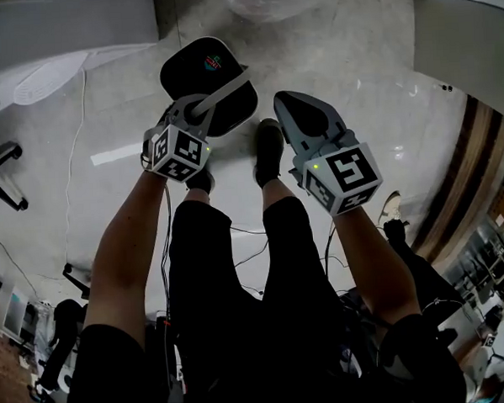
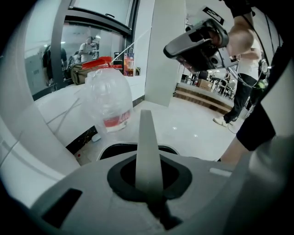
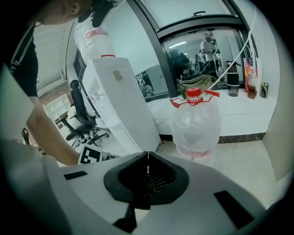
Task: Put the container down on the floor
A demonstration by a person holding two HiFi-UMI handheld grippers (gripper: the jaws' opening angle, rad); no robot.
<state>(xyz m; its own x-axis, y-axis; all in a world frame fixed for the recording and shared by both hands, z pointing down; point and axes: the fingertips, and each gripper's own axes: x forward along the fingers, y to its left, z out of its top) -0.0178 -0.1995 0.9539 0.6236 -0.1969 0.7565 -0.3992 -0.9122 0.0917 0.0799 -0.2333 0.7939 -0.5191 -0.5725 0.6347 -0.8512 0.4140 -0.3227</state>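
Grey plastic handle (image 2: 148,147) stands pinched between the closed jaws of the left gripper (image 1: 198,106), and the black container (image 1: 196,69) hangs by it directly under that gripper, just ahead of the person's shoes (image 1: 269,149); whether its base touches the floor (image 1: 337,57) cannot be told. Beside it, to its right and apart from it, the right gripper (image 1: 302,114) has its jaws pressed together with nothing between them. Ahead of both grippers a clear water jug (image 3: 195,124) with a red cap and a red label stands on the pale floor by a low ledge. Left of the jug from the right gripper stands a white water dispenser (image 3: 121,101), and beyond that an office chair (image 3: 80,119)
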